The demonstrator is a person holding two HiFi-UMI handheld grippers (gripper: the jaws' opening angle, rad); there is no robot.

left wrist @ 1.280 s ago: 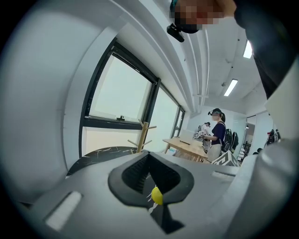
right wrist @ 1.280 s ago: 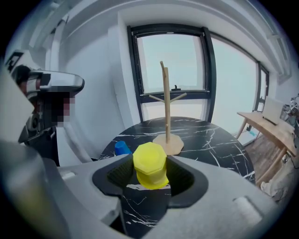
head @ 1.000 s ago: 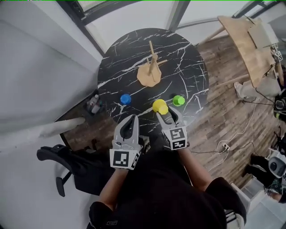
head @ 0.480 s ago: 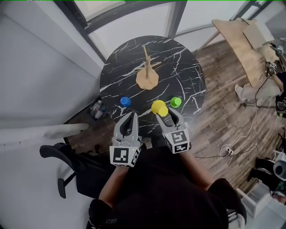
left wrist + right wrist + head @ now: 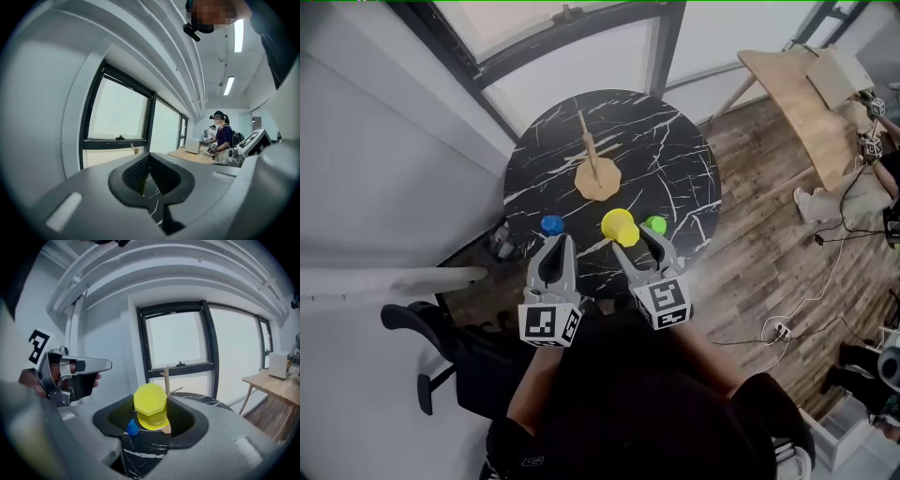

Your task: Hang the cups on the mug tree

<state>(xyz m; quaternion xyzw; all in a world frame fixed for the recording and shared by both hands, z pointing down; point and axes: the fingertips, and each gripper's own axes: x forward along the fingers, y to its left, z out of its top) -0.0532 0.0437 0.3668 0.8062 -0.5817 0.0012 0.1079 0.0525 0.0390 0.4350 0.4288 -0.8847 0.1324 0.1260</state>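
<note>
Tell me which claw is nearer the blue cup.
Left. The left claw is just short of the blue cup, shut and empty; the right claw is off to its right, gripping the yellow cup.

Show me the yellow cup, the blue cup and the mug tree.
yellow cup (image 5: 151, 405), right gripper view, on its faceted side.
blue cup (image 5: 551, 225), head view, on its top.
mug tree (image 5: 598, 181), head view, on its wooden base.

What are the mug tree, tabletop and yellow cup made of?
Likely: mug tree bare light wood, matte tan pole and base; tabletop black marble look, white veins, maybe laminate; yellow cup probably plastic, uniform bright colour, faceted moulded shape.
</note>
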